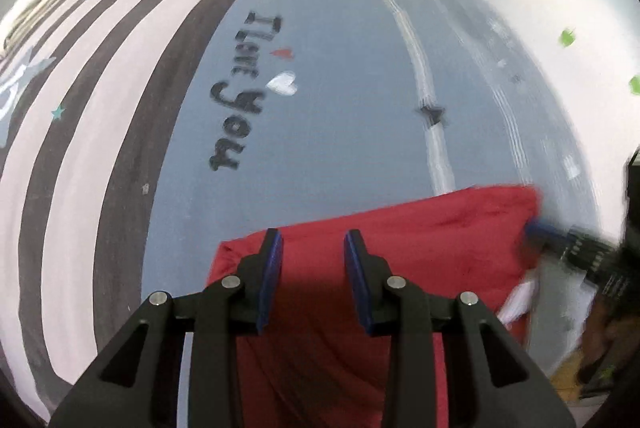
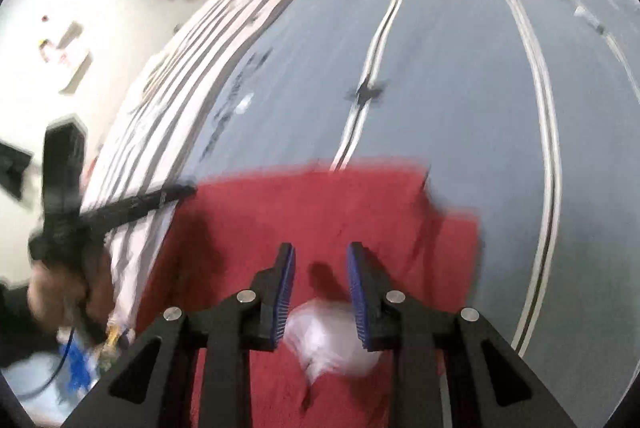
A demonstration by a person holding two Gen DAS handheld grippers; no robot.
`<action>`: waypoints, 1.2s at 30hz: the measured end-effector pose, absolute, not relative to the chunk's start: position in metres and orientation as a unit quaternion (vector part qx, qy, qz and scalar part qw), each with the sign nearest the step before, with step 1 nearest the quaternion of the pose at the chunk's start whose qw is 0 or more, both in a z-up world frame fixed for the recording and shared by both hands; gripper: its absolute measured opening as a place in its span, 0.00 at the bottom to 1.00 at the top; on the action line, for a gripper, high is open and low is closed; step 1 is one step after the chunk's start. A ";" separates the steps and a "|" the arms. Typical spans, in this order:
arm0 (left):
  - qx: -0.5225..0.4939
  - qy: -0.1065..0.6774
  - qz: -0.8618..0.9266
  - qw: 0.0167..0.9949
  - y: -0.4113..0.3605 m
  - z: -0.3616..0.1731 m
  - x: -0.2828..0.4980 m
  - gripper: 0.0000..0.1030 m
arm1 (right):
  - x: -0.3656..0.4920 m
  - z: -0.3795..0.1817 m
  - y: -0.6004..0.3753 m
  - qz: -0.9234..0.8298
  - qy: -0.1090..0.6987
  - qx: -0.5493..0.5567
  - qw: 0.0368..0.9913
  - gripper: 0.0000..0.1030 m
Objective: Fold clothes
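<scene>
Both grippers hover open over a red garment on the bed.

Left gripper (image 1: 313,252) hangs with its blue pads apart and nothing between them, above the near left part of the red garment (image 1: 400,236), which lies flat near the edge of the grey-blue bedspread (image 1: 328,68). Further right, the right gripper (image 2: 321,268) is likewise spread and empty, over the cloth just beyond a white patch (image 2: 332,332) showing on it; what that patch is I cannot tell. Both views are smeared, so I judge the hands are moving fast: a hurried pinch could catch only the top layer, or snag the bedspread too, and drag the fold crooked.
</scene>
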State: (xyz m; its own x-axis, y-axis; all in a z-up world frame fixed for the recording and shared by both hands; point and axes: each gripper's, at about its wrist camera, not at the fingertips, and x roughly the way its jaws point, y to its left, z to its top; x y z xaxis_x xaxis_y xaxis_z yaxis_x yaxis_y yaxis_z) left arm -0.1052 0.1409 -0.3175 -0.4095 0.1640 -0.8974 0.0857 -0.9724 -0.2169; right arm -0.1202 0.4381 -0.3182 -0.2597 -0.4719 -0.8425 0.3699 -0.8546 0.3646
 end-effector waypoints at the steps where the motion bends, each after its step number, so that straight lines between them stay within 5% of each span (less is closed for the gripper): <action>1: -0.554 -0.098 0.827 0.014 0.142 -0.329 -0.107 0.15 | -0.128 -0.327 0.435 -0.793 -0.035 0.552 0.255 0.22; 3: -0.557 -0.079 0.827 0.003 0.142 -0.343 -0.108 0.09 | -0.134 -0.350 0.434 -0.794 -0.016 0.562 0.232 0.04; 6: -0.554 -0.087 0.828 -0.001 0.139 -0.345 -0.110 0.07 | -0.136 -0.366 0.443 -0.786 -0.031 0.576 0.225 0.00; 12: -0.530 -0.123 0.839 0.015 0.136 -0.316 -0.108 0.07 | -0.141 -0.325 0.452 -0.822 -0.029 0.518 0.237 0.03; 19: -0.547 -0.086 0.833 -0.013 0.139 -0.347 -0.106 0.04 | -0.153 -0.375 0.434 -0.818 0.040 0.535 0.208 0.06; 24: -0.536 -0.090 0.839 -0.028 0.137 -0.334 -0.100 0.04 | -0.156 -0.364 0.442 -0.834 0.021 0.524 0.171 0.16; 28: -0.536 -0.129 0.833 -0.048 0.118 -0.319 -0.083 0.21 | -0.151 -0.352 0.461 -0.829 -0.026 0.534 0.162 0.20; 30: -0.536 -0.149 0.829 -0.058 0.108 -0.312 -0.074 0.31 | -0.138 -0.352 0.458 -0.816 -0.033 0.548 0.180 0.32; 32: -0.542 -0.163 0.822 -0.069 0.104 -0.313 -0.058 0.55 | -0.122 -0.353 0.453 -0.802 -0.030 0.562 0.201 0.38; 36: -0.557 -0.175 0.809 -0.072 0.107 -0.322 -0.025 0.62 | -0.096 -0.364 0.453 -0.781 -0.004 0.584 0.221 0.40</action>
State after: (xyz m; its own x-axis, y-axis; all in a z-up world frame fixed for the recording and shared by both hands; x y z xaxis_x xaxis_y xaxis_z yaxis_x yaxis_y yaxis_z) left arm -0.0249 0.1066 -0.3225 -0.3697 0.0783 -0.9258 0.3116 -0.9283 -0.2029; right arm -0.0956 0.4534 -0.3641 -0.2212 -0.3499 -0.9103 0.3401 -0.9025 0.2643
